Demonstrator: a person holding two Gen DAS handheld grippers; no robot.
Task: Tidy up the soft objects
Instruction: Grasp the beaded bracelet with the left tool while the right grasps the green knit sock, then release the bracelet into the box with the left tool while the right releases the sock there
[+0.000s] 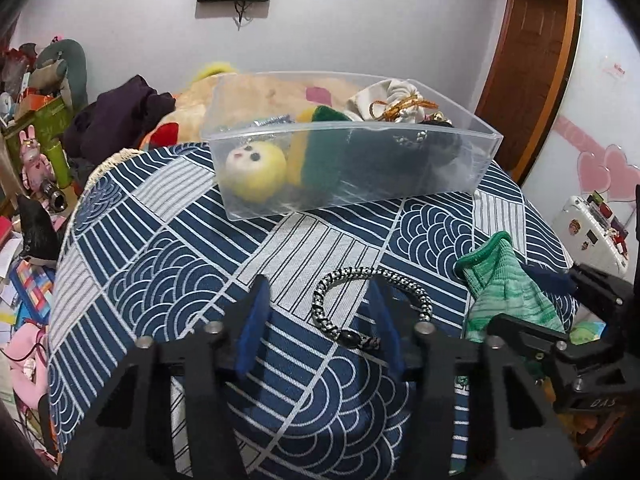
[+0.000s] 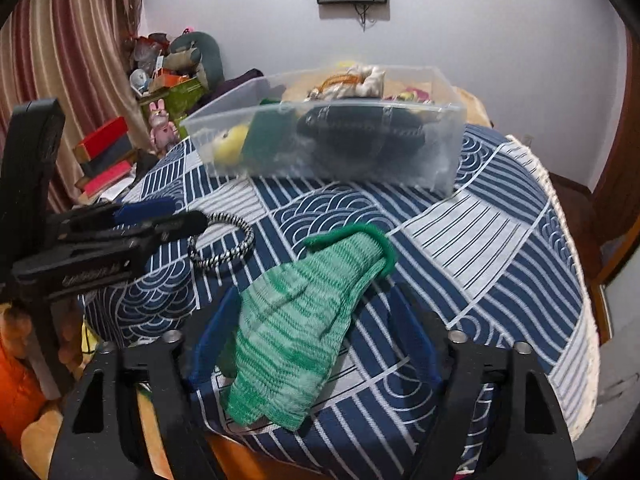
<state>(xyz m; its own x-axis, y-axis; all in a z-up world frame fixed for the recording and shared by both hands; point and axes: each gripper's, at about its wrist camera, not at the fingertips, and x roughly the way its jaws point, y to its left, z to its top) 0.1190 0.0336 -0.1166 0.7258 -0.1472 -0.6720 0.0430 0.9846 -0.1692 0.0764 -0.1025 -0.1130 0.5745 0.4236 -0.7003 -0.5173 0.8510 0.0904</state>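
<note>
Green sock [image 2: 296, 320] long axis runs toward bin, cuff far; both grippers spread apart.

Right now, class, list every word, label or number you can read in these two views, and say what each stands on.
"DAS": black body of the right gripper, partly cut off.
Red print on the white panel: too blurred to read.
Raised lettering on the left gripper: unreadable.
</note>
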